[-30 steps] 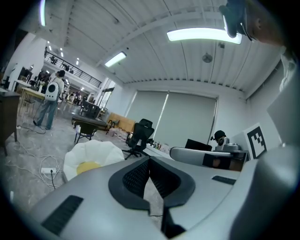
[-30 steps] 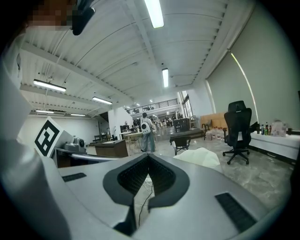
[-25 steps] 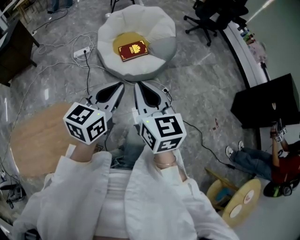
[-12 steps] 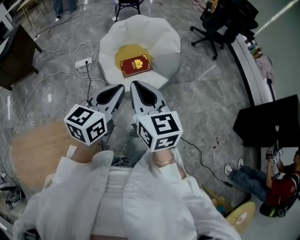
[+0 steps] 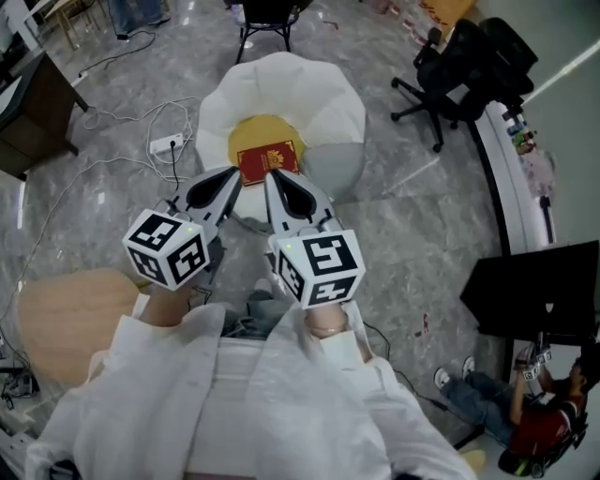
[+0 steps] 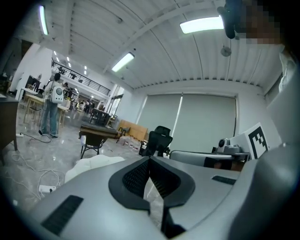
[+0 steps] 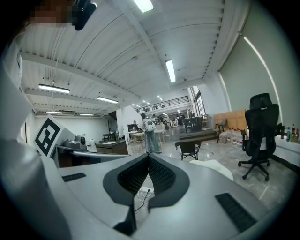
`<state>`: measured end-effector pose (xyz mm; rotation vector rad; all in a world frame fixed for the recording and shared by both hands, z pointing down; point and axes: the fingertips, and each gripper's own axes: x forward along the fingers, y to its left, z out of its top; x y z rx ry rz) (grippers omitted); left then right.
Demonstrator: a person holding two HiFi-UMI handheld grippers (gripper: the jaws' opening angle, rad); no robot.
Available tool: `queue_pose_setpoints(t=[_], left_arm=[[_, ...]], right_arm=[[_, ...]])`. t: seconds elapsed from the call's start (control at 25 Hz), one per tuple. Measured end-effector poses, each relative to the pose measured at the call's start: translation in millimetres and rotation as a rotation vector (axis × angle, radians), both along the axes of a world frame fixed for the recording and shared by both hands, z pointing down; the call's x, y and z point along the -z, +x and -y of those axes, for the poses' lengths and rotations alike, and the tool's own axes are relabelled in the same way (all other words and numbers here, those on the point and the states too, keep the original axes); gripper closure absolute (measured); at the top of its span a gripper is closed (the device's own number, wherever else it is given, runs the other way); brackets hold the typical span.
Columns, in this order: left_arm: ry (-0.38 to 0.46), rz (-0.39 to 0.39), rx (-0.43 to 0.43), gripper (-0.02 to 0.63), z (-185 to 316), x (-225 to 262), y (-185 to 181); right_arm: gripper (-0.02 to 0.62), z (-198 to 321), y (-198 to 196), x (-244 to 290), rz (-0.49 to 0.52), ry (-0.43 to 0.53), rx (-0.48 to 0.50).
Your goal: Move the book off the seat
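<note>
A dark red book (image 5: 269,160) with a gold emblem lies flat on the yellow middle (image 5: 255,134) of a white round cushioned seat (image 5: 309,103) on the floor. Both grippers are held out side by side above the seat's near edge. The left gripper (image 5: 237,172) is shut and empty, its tip just left of the book's near corner. The right gripper (image 5: 268,173) is shut too, its tip overlapping the book's near edge in the head view. Its height above the book cannot be told. In the left gripper view the left gripper (image 6: 150,158) has its jaws closed with the seat (image 6: 91,164) beyond; the right gripper (image 7: 149,155) looks the same.
A white power strip (image 5: 166,143) with cables lies on the grey floor left of the seat. A black office chair (image 5: 464,66) stands at the right, another chair (image 5: 267,14) behind the seat. A round wooden table (image 5: 56,319) is at my left. A person (image 5: 530,427) sits at the lower right.
The seat and book have come nearer in the head view. The gripper tips, earlier short of the seat, now reach the book's near edge. Both grippers stayed shut.
</note>
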<state>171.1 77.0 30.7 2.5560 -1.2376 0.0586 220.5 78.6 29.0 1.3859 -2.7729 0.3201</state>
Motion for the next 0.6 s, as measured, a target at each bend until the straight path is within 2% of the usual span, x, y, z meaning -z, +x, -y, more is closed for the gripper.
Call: queue_pose_setpoints(t=[0.4, 0.6], left_arm=[[-0.037, 0.009, 0.02, 0.601, 37.7, -19.7, 6.5], [-0.039, 0.016, 0.015, 0.601, 66.9, -20.9, 3.2]], right_arm=[[0.584, 40.9, -6.9, -11.9, 0.002, -0.016, 0.042], [0.584, 65.6, -10.3, -14.9, -0.013, -0.021, 0.027]])
